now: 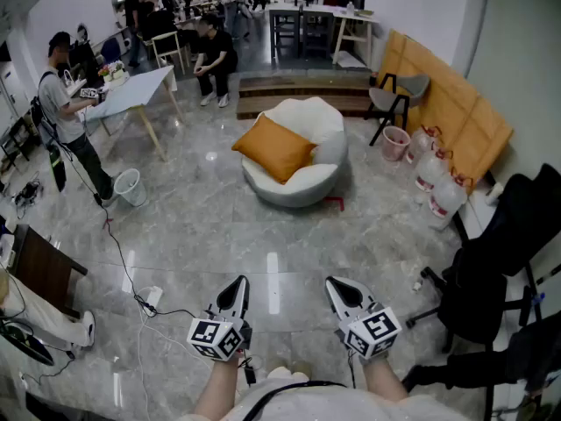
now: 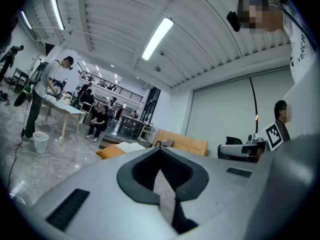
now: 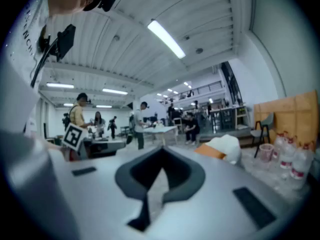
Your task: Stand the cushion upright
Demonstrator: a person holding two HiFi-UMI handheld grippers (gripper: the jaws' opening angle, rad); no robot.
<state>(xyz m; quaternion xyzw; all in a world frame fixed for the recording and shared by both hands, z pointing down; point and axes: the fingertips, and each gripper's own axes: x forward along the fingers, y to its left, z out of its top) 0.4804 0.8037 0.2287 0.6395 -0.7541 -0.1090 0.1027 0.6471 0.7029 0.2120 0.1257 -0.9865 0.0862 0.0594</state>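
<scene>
An orange cushion [image 1: 275,147] lies slanted on a round white lounge chair [image 1: 308,175] across the floor from me. It also peeks out as an orange patch [image 2: 109,151] in the left gripper view and beside the white chair [image 3: 210,151] in the right gripper view. My left gripper [image 1: 237,289] and right gripper [image 1: 340,289] are held side by side low in the head view, well short of the chair. Both are shut with nothing between the jaws, and they point toward the chair.
A black office chair [image 1: 500,261] stands at the right, with water jugs [image 1: 436,178] and a pink bucket [image 1: 394,143] by the wall. Cables [image 1: 131,288] run over the floor at the left near a white bin [image 1: 130,186]. People stand and sit around a table [image 1: 140,90] at the back left.
</scene>
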